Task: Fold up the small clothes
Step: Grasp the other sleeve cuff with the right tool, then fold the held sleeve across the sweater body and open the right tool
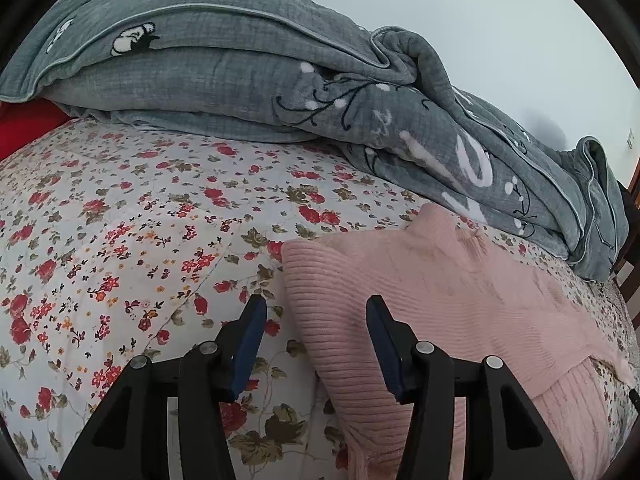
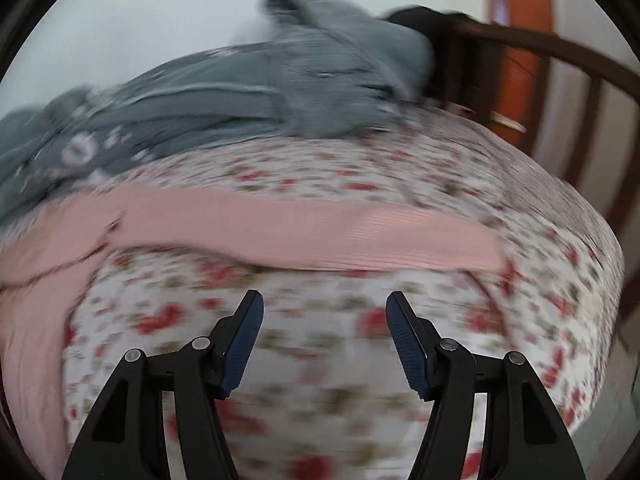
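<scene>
Left gripper (image 1: 316, 308): apart, empty, poised over folded left edge of pink sweater (image 1: 440, 288).
Right gripper (image 2: 324, 304): apart, empty, above bed (image 2: 320, 360); view blurred.
Pink sweater: flat on floral bed, near grey blanket (image 1: 240, 80).

grey blanket (image 1: 248, 80) heaped along far side, floral bedspread (image 1: 120, 240) bare left
</scene>
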The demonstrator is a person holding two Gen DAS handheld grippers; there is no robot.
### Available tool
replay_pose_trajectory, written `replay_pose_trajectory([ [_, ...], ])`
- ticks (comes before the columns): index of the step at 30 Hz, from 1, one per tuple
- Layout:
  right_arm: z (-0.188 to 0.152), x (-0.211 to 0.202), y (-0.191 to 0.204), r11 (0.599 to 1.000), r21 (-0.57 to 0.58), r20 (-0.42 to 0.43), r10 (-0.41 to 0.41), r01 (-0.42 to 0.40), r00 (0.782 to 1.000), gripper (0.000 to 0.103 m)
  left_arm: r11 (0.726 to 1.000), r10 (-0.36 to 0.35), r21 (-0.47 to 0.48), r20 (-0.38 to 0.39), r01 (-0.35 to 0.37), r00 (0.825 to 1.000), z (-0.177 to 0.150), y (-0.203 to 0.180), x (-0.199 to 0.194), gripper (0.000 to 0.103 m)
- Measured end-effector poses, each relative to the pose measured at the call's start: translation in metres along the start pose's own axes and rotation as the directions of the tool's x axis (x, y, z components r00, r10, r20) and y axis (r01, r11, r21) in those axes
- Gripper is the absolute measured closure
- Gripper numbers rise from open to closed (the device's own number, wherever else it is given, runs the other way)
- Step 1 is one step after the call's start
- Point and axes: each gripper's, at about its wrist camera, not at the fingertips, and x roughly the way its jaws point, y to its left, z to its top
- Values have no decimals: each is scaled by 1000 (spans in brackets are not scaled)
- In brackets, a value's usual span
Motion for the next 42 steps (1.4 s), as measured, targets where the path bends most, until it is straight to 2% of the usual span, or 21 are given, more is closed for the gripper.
replay_pose_trajectory([
  [3, -3, 8, -40, 991, 126, -7, 37, -36, 999, 40, 1000, 14, 10, -23, -14, 1000, 1, -2, 5, 53],
  [5, -1, 13, -54, 984, 166, 1, 61, -61, 998, 41, 1000, 21, 17, -29, -21, 999, 1, -2, 7, 53],
  [8, 7, 20, -56, 987, 158, 15, 13, -15, 1000, 41, 999, 25, 22, -24, -24, 999, 1, -2, 7, 53],
  [11, 15, 38, -64, 983, 179, -28, -29, 33, 999, 41, 1000, 24, 19, -30, -23, 999, 1, -2, 6, 53],
  [15, 20, 50, -84, 968, 251, -24, 22, -16, 999, 41, 1000, 23, 21, -39, -22, 999, 0, -2, 9, 53],
  [21, 30, 66, -106, 922, 375, -31, 119, -99, 992, 43, 999, 23, 25, -52, -21, 998, 1, -2, 14, 53],
  [24, 36, 70, -106, 921, 384, -28, 76, -60, 997, 69, 999, 22, 25, -54, -21, 998, 1, -2, 14, 53],
  [25, 38, 70, -106, 923, 380, -24, 69, -55, 997, 91, 999, 22, 25, -54, -21, 998, 1, -1, 14, 53],
  [26, 39, 70, -106, 920, 382, -16, 107, -93, 994, 97, 999, 22, 25, -54, -21, 998, 1, -1, 14, 53],
  [28, 42, 66, -104, 915, 390, -1, 115, -105, 993, 97, 999, 23, 27, -53, -21, 998, 1, -1, 14, 53],
  [32, 56, 48, -89, 938, 339, 49, 67, -79, 997, 98, 1000, 19, 22, -46, -18, 999, 2, 1, 12, 53],
  [35, 77, 24, -62, 954, 291, 122, 39, -74, 992, 98, 1000, 21, 10, -34, -21, 999, 2, 3, 8, 51],
  [38, 102, -3, -19, 968, 225, 179, 71, -111, 981, 98, 998, 60, -17, -17, -60, 998, 2, 8, 1, 47],
  [42, 135, -39, 52, 971, 137, 207, 165, -196, 964, 98, 983, 175, 47, 17, -176, 984, -1, 9, -22, 47],
])
